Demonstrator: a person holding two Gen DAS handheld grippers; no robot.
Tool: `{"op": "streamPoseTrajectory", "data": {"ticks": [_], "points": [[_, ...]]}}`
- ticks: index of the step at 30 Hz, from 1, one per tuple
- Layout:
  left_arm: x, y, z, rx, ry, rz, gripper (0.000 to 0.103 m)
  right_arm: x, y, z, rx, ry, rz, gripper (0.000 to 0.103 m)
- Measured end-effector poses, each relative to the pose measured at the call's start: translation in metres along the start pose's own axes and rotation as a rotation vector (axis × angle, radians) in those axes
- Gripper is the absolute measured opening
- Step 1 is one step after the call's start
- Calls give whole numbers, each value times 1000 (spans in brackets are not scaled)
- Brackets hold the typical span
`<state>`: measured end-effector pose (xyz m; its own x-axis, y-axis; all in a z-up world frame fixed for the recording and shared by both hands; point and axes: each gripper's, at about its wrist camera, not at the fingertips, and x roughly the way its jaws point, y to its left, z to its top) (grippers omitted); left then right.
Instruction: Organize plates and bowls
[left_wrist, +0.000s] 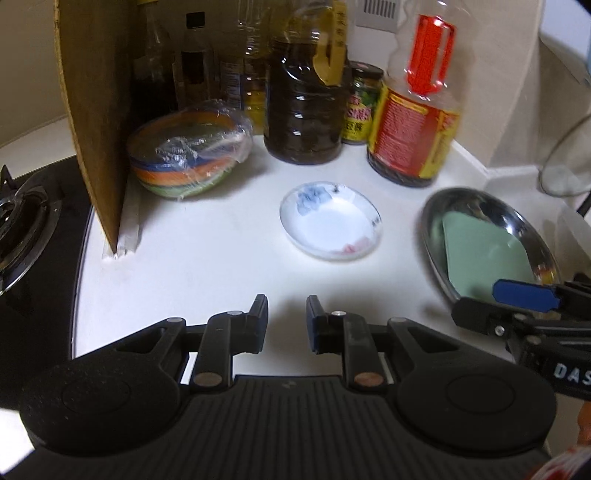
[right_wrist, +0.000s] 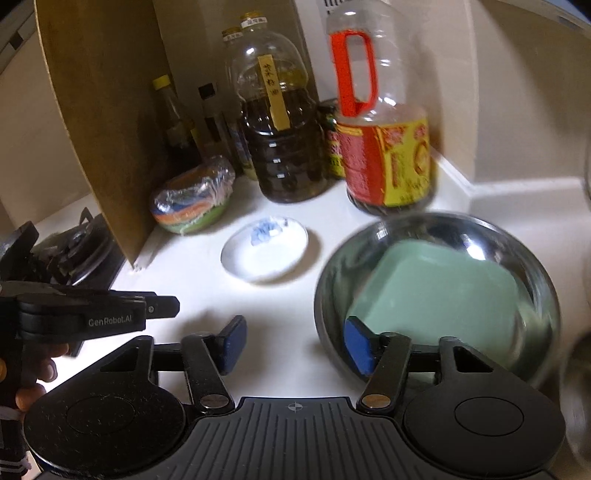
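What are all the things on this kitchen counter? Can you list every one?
small dish: one, white with blue and pink marks, middle of the counter.
metal bowl: one, shiny steel, right of the small dish.
square plate: one, pale green, lying tilted inside the metal bowl.
stacked bowls: one stack in clear wrap, orange, blue and green, beside the cardboard.
cardboard sheet: one, brown, upright between stove and counter.
oil jug: one, clear with dark liquid, at the back.
sauce bottle: one, red handle, red and yellow label.
jar: one, dark lid, between jug and sauce bottle.
gas stove: one, black, far left.
left gripper: black, open.
right gripper: black, blue pads, open astride the bowl's near rim.
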<state>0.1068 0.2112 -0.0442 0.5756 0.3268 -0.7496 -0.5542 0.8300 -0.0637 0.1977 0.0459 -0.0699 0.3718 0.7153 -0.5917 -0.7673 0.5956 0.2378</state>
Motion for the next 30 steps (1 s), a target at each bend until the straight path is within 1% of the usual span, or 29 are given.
{"op": "streamPoseTrajectory", "data": {"ticks": [4, 6, 9, 14, 19, 26, 30], "points": [[12, 6, 17, -17, -21, -24, 19, 25, 0, 18, 5, -1, -4, 48], [19, 8, 25, -21, -33, -32, 19, 37, -1, 25, 8, 0, -13, 42], [31, 9, 35, -30, -40, -42, 19, 54, -1, 34, 5, -3, -24, 39], [51, 12, 46, -43, -37, -50, 20, 76, -2, 45, 8, 0, -40, 37], [67, 14, 49, -45, -16, -55, 20, 96, 1, 52, 2, 2, -57, 35], [85, 19, 53, -53, 6, -49, 20, 118, 5, 59, -29, 18, -77, 27], [90, 20, 55, -49, 8, -53, 20, 126, 5, 59, -40, 30, -93, 25]]}}
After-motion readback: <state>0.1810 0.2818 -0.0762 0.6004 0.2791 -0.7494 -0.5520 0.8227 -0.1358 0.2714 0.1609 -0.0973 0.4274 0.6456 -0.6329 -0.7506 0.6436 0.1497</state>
